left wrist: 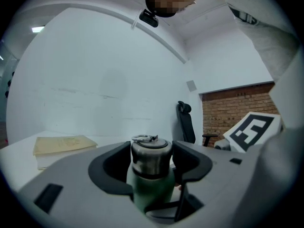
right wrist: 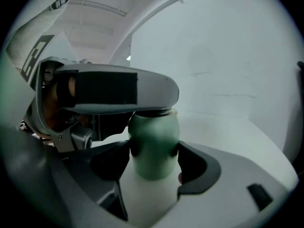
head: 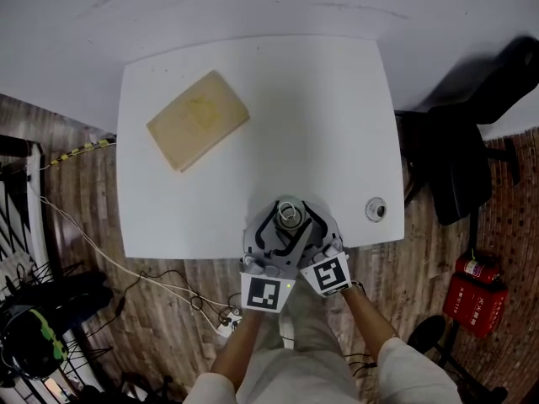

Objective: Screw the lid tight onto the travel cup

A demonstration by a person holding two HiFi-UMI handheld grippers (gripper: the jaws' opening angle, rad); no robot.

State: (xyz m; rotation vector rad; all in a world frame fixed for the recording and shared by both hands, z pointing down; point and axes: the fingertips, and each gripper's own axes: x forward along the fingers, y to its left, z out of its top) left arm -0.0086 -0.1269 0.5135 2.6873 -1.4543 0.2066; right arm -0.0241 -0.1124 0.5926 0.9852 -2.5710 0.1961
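1. Bracing the travel cup [right wrist: 154, 141] at the table's [head: 320, 124] near edge, the right gripper [right wrist: 153, 152] clamps its green body.
2. Set wide, the left gripper [left wrist: 151, 159] hugs the lid [left wrist: 151, 153] (pads apparently touching); the tightening twist needs a firm squeeze.

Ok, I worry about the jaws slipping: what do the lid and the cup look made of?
Lid: likely brushed steel, grey with a dull metallic sheen. Cup: matte green coating with no glare; painted metal or plastic beneath, the look leaves it open.
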